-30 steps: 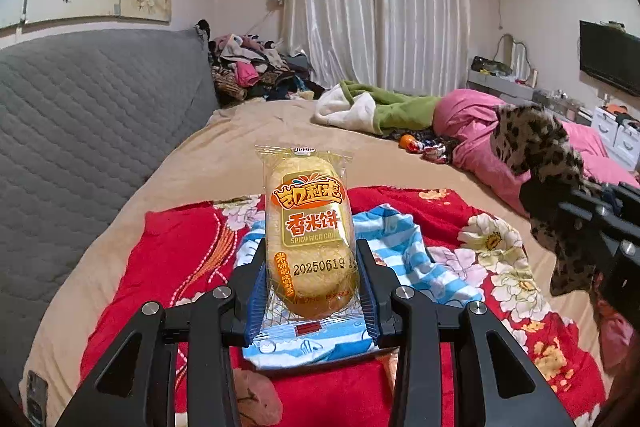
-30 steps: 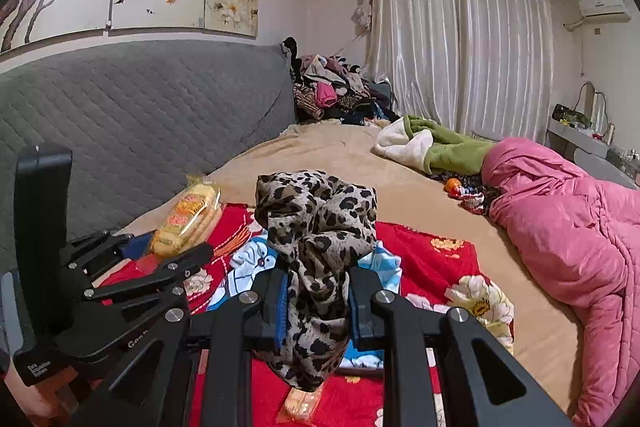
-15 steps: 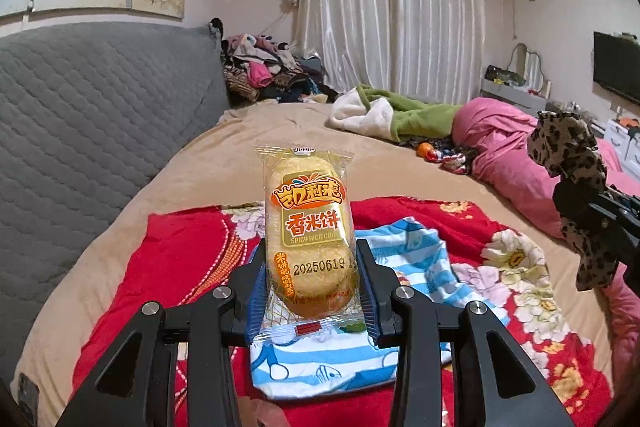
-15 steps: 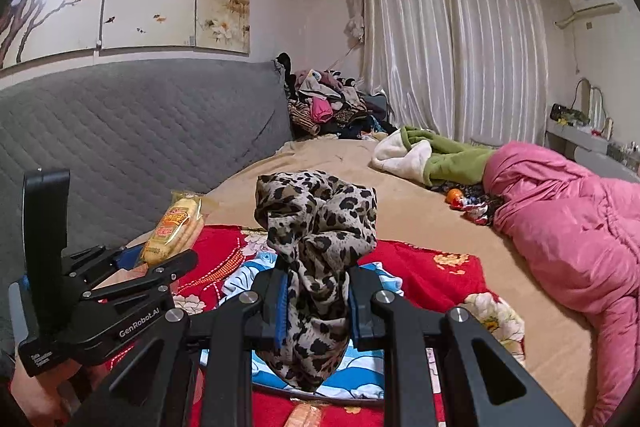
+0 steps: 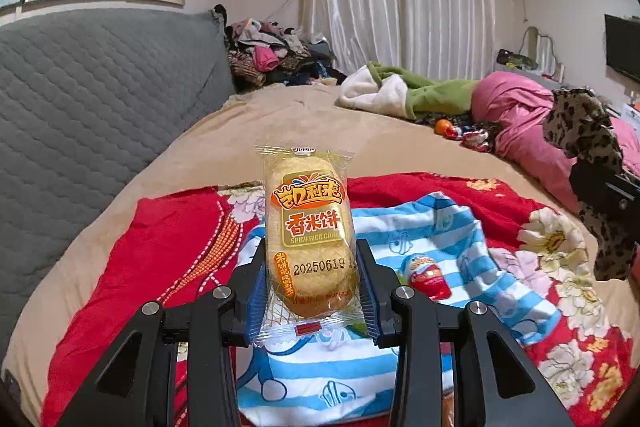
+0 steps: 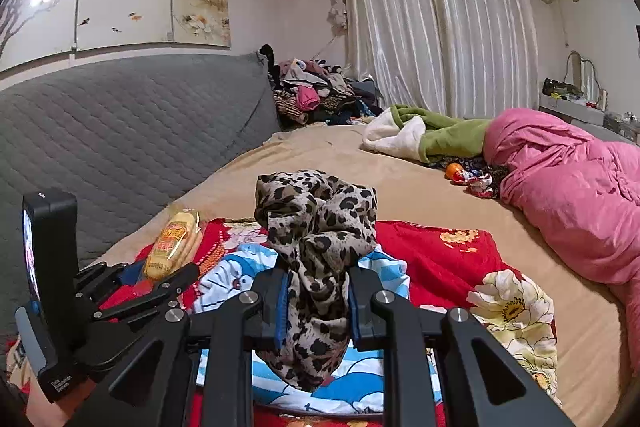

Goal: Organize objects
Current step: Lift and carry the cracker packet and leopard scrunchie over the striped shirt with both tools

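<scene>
My left gripper (image 5: 311, 287) is shut on a yellow rice cracker packet (image 5: 309, 227), which stands upright between the pads over the bed. A bunched leopard-print cloth (image 6: 316, 251) is clamped in my right gripper (image 6: 316, 307), drooping below the jaws. In the right wrist view the left gripper (image 6: 160, 277) and the packet (image 6: 173, 245) show at the left. The leopard cloth (image 5: 588, 155) hangs at the right edge of the left wrist view. Under both lie a blue-and-white striped garment (image 5: 452, 247) and a red floral cloth (image 5: 152, 251).
A small red snack packet (image 5: 427, 274) lies on the striped garment. A grey quilted headboard (image 6: 128, 131) runs along the left. Farther back are a pink duvet (image 6: 572, 195), a green-and-white blanket (image 6: 436, 135), an orange ball (image 6: 454, 171) and a clothes pile (image 6: 316, 99).
Both grippers have sunk and moved forward over the bed with their loads still held. The striped garment now lies closer below, and the red snack packet has come into view.
</scene>
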